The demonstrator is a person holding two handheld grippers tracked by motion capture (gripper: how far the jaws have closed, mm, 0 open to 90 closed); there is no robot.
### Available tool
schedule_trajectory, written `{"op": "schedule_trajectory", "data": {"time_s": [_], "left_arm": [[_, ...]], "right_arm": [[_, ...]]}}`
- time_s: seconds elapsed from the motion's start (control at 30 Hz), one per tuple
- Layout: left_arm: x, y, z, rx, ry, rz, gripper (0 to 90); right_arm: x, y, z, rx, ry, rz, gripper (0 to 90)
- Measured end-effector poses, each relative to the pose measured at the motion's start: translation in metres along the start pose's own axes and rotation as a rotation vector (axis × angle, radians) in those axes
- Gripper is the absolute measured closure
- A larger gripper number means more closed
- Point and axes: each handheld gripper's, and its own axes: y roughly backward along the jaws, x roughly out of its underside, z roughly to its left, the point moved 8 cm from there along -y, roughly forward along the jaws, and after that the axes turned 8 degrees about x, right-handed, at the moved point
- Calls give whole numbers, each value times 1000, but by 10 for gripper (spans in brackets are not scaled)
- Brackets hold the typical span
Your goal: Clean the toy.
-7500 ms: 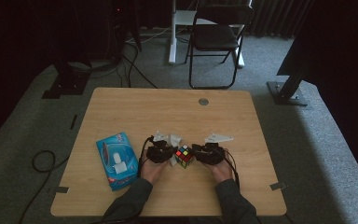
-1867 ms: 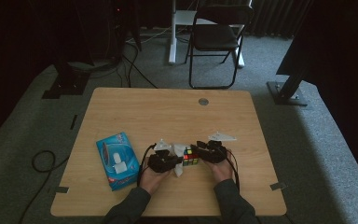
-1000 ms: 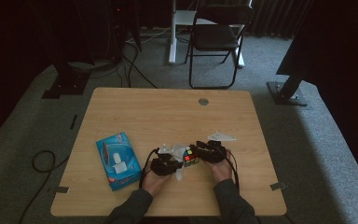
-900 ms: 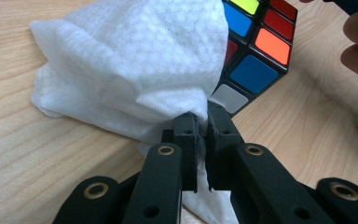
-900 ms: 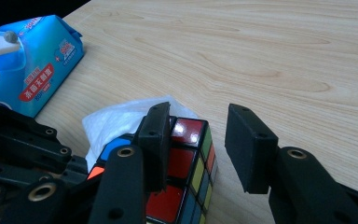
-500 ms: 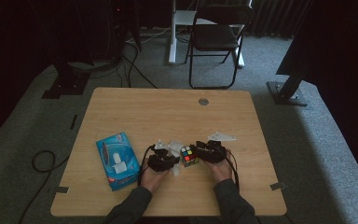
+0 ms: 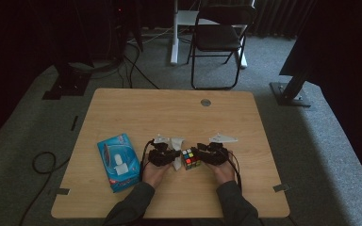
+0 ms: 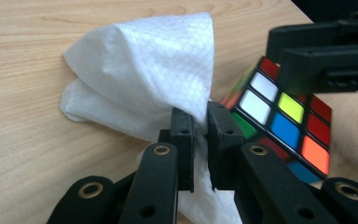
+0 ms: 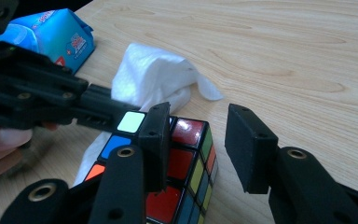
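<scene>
Between the earlier high views and now, the left gripper [image 7: 172, 157] with its pinched tissue [image 8: 154, 88] has slid in along the table [image 7: 136, 113] toward the near edge's middle, up against the puzzle cube [image 7: 191, 158]. Its jaws are nearly together, clamped on a fold of the white tissue, the rest of which billows out ahead of them onto the wood. The right gripper [image 9: 196, 140] sits on the cube's other side; one pad lies against the cube's top corner while the other stands clear of it with bare table between, so it looks to be steadying the cube rather than squeezing it. I judge the step in hand to be wiping the cube with the tissue. Next, the left hand needs to drag the tissue across a coloured face while the right keeps the cube from skidting toward the blue tissue pack [image 7: 119, 161] near the left edge.
</scene>
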Motion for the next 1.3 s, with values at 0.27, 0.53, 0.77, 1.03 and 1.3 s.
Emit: {"op": "schedule_trajectory", "data": {"time_s": [0.27, 0.53, 0.77, 1.03, 1.3], "left_arm": [[-2, -4, 1, 2, -17, 11, 829], [5, -1, -5, 24, -44, 33, 843], [11, -3, -20, 59, -73, 47, 842], [14, -6, -29, 78, -74, 43, 842], [14, -7, -32, 80, -90, 36, 832]], "right_arm": [[0, 0, 2, -8, 13, -1, 604], [0, 0, -1, 21, 7, 0, 549], [-1, 0, -4, 47, -10, -4, 549], [-2, 0, -5, 63, -15, 0, 534], [-4, 0, -6, 133, 16, 12, 440]]}}
